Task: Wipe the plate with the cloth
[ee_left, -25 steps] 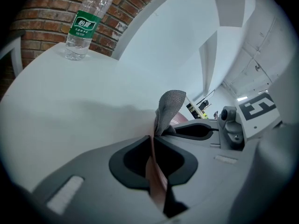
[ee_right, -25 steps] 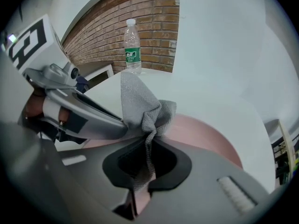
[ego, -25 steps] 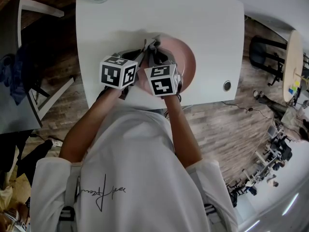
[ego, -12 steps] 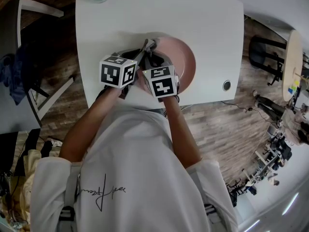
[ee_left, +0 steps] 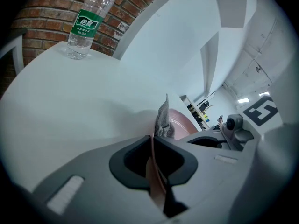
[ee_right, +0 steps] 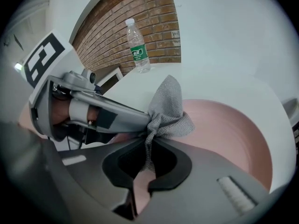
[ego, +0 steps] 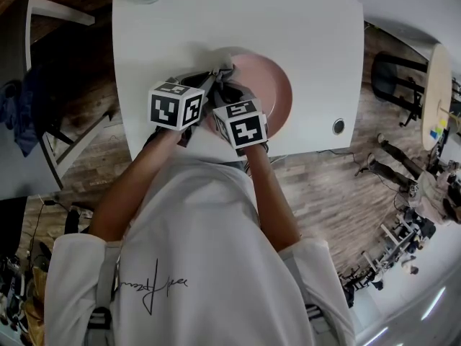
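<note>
The pink plate (ego: 268, 85) lies on the white counter (ego: 238, 20) near its front edge, with the grey cloth (ee_right: 170, 108) bunched on its left part. Wiping looks under way, though no dirt shows and I cannot tell how much is covered; the broad right side likely remains. The right tool (ee_right: 148, 148) pinches the cloth, and the left tool (ee_left: 152, 146) clamps narrowly on the plate's rim. Count: one plate, one cloth, two tools, one water bottle (ee_left: 88, 24) at the far corner.

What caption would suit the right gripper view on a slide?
Right gripper pinches a grey cloth over the pink plate, whose rim the left gripper clamps; a water bottle stands behind.
</note>
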### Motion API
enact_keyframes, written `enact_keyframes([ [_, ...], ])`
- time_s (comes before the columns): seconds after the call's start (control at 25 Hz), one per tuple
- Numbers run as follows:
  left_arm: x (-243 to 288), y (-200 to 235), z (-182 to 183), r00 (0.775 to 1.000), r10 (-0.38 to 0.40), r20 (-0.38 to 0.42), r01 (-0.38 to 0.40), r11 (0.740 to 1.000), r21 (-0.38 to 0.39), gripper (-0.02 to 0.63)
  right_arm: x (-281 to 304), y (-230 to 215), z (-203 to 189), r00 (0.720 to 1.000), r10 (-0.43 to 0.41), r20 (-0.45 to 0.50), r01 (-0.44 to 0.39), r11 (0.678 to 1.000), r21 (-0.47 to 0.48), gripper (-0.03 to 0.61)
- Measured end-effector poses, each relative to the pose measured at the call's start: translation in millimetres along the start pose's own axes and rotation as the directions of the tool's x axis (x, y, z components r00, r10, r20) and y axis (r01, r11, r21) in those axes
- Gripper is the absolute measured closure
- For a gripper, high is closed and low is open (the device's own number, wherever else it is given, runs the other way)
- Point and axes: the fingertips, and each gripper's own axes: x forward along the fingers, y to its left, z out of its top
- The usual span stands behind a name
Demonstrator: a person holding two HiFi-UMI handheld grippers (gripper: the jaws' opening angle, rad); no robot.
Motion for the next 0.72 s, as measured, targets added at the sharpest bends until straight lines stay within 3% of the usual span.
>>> enact_keyframes([
  [0.72, 0, -1, 1, 1.000, -0.003, 0.001, 0.003, 1.000, -0.003, 0.574, -4, 19, -15, 0.987, 0.152, -0.048, -0.152, 0.988, -0.008, 0.555],
])
